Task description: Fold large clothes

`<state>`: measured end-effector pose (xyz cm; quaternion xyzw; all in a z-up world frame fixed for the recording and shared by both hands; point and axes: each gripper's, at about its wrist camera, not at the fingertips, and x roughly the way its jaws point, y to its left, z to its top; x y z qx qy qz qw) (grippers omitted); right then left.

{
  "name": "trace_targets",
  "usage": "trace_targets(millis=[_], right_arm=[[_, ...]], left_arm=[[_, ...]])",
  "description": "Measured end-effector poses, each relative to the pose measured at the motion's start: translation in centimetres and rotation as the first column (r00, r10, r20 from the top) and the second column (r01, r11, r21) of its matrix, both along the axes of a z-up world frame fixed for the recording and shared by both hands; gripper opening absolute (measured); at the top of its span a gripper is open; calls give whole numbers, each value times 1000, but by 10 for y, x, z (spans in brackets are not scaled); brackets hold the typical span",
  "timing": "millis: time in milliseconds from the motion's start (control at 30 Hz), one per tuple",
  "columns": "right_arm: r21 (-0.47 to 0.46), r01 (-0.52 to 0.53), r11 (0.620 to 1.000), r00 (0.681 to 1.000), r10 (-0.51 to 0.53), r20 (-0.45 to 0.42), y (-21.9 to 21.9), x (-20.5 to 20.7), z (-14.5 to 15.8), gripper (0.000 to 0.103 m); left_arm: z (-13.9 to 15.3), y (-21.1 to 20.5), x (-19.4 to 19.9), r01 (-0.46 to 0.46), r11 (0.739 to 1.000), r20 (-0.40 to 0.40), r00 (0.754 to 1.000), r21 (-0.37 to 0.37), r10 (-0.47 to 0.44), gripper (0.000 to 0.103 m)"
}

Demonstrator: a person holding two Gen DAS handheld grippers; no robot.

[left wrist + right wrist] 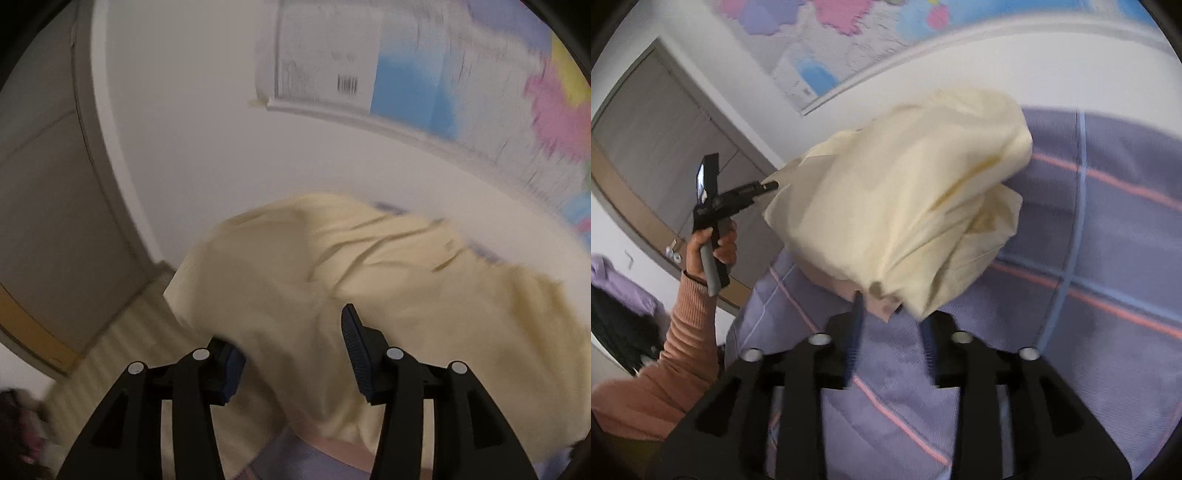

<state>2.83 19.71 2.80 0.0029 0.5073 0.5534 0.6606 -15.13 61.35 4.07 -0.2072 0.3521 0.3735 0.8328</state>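
My left gripper (291,354) is spread, its pads apart with the cloth (332,277) draped between and over them, not pinched. My right gripper (890,332) stands partly spread; the cloth's lower corner hangs at its pads, and I cannot tell whether they press it. The cream cloth bunches mid-frame in the right view, above the purple striped bedsheet (1108,240). A map (849,37) fills the top.

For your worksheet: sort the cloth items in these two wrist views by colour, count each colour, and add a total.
Pale yellow: 1, the garment bunched up on the bed
Purple plaid: 1, the bedcover
Lilac: 1, a cloth at the left edge
Salmon: 1, the person's sleeve
Total: 4
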Motion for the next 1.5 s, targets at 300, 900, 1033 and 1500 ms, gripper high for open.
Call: trace_targets(millis=[300,900,1033,1500], right_arm=[[89,-106,990,967,81,242,17,-27,60,37],[-66,-6,998,985,17,173,99,19,-25,40],[-37,-4,999,984,10,180,89,19,-15,42],[-52,-16,998,963,30,268,89,-2,-14,54]], left_arm=[[31,-78,-20,194,961,96,972,195,-216,63],[-32,-145,49,369,927,35,928,73,-372,65],[-21,-155,42,348,931,40,934,111,-354,69],[-18,-192,40,341,924,14,937,171,-348,92]])
